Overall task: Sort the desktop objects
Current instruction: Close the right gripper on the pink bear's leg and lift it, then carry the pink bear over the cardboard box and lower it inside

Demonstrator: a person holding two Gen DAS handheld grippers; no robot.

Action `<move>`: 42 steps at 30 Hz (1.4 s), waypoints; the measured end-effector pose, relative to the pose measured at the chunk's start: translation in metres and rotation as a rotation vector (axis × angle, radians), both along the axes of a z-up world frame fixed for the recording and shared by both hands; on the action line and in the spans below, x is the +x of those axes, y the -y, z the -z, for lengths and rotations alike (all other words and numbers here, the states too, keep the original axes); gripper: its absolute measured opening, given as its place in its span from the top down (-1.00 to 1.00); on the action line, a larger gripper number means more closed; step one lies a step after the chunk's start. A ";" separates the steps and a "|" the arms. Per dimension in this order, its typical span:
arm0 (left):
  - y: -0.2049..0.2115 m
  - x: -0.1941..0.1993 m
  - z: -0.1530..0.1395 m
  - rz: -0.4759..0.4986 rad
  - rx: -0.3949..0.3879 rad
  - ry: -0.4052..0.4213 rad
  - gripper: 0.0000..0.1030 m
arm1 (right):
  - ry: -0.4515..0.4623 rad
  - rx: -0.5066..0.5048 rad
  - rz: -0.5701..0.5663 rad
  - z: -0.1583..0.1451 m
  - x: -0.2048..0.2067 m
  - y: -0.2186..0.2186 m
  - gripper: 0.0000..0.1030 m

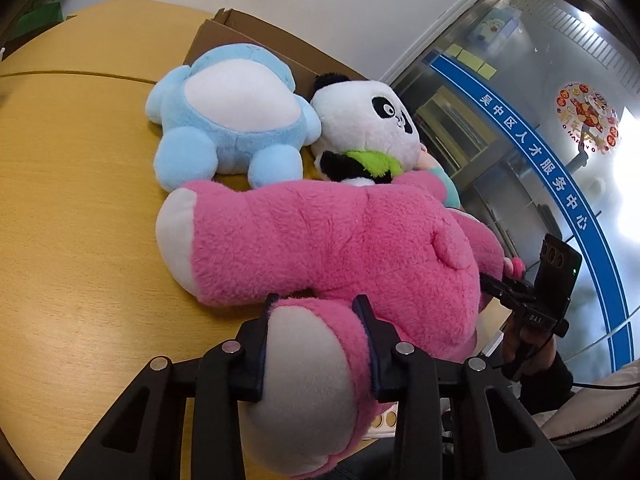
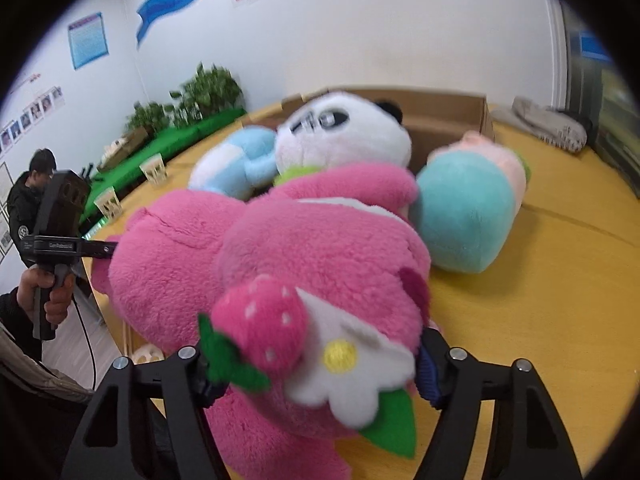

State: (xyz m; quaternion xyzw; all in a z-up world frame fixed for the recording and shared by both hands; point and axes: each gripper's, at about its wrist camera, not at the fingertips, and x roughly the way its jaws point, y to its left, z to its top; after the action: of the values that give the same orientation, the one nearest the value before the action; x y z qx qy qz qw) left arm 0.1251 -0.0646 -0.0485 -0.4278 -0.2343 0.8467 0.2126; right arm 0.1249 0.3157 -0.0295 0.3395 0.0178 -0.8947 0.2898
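Note:
A big pink plush bear lies on the round wooden table. My left gripper is shut on one of its white-soled feet. My right gripper is shut on the bear's head, around a strawberry and a white flower sewn there. Each gripper shows in the other view, held by a hand: the right gripper and the left gripper. Behind the bear lie a light blue plush, a panda plush and a teal and pink plush.
An open cardboard box stands at the table's far side behind the toys. A grey cloth bundle lies near the far right edge. A person stands in the background by green plants. A glass door is beyond the table.

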 end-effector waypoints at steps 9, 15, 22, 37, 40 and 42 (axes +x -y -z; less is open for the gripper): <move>0.007 0.008 -0.060 0.012 0.002 -0.135 0.34 | -0.168 -0.080 0.002 -0.048 0.013 -0.003 -0.35; 0.008 -0.006 -0.123 0.030 -0.018 -0.264 0.34 | -0.304 -0.118 0.014 -0.101 0.005 -0.005 -0.35; 0.004 -0.073 -0.216 0.068 -0.079 -0.444 0.34 | -0.448 -0.122 0.015 -0.177 -0.081 0.004 -0.35; 0.039 -0.404 -0.221 0.054 -0.183 -0.306 0.34 | -0.300 -0.048 0.107 -0.153 -0.405 0.043 -0.35; 0.040 -0.466 -0.155 0.055 -0.197 -0.171 0.34 | -0.170 0.016 0.136 -0.093 -0.456 0.050 -0.35; 0.036 -0.497 -0.106 0.054 -0.225 -0.072 0.34 | -0.073 0.066 0.151 -0.055 -0.485 0.055 -0.35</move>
State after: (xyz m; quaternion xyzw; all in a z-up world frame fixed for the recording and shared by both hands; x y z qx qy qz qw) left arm -0.3714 -0.1011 0.0580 -0.4246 -0.1183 0.8764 0.1940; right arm -0.3601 0.2606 0.0251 0.3164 0.0324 -0.9246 0.2095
